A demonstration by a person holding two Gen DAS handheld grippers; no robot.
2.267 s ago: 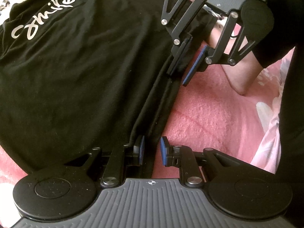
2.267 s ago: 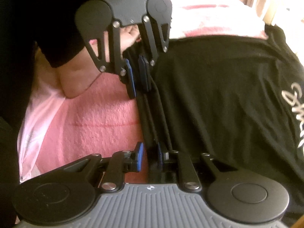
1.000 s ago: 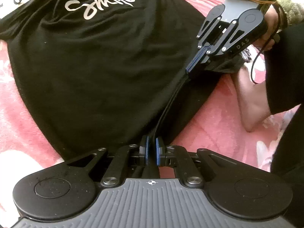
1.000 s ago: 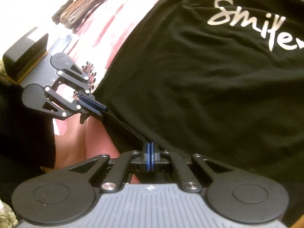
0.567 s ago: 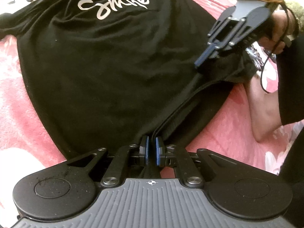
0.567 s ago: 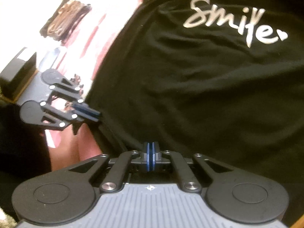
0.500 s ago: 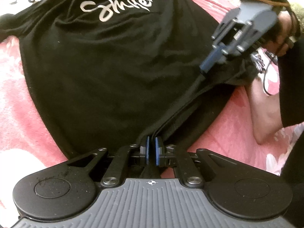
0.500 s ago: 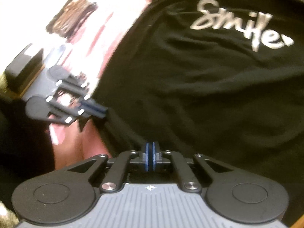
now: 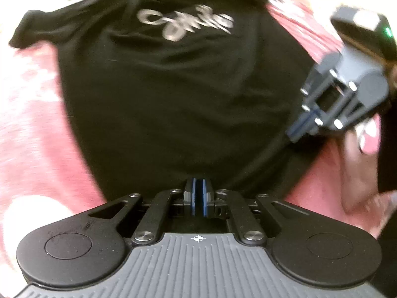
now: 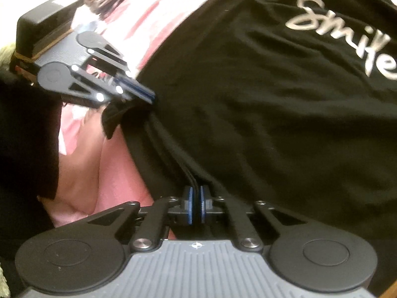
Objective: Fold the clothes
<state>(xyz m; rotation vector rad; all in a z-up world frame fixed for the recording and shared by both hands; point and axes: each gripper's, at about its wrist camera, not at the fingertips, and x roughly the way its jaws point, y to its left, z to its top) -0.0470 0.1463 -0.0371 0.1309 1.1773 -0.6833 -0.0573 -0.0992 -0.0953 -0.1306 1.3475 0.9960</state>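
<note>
A: Where does the black T-shirt (image 9: 173,104) lie?

B: On the pink bed cover (image 9: 32,134), collar toward the frame's top. Left tongs (image 9: 197,200) and right tongs (image 10: 196,204) are each clenched on the hem, bottom centre in each tongs' own view, equally near.

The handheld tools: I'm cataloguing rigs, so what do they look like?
Both match. The left tool and right tool have black linkage arms with silver pivot screws, blue finger pads, round black discs and a ribbed grey body bearing a small crosshair mark. The person wears black sleeves.
</note>
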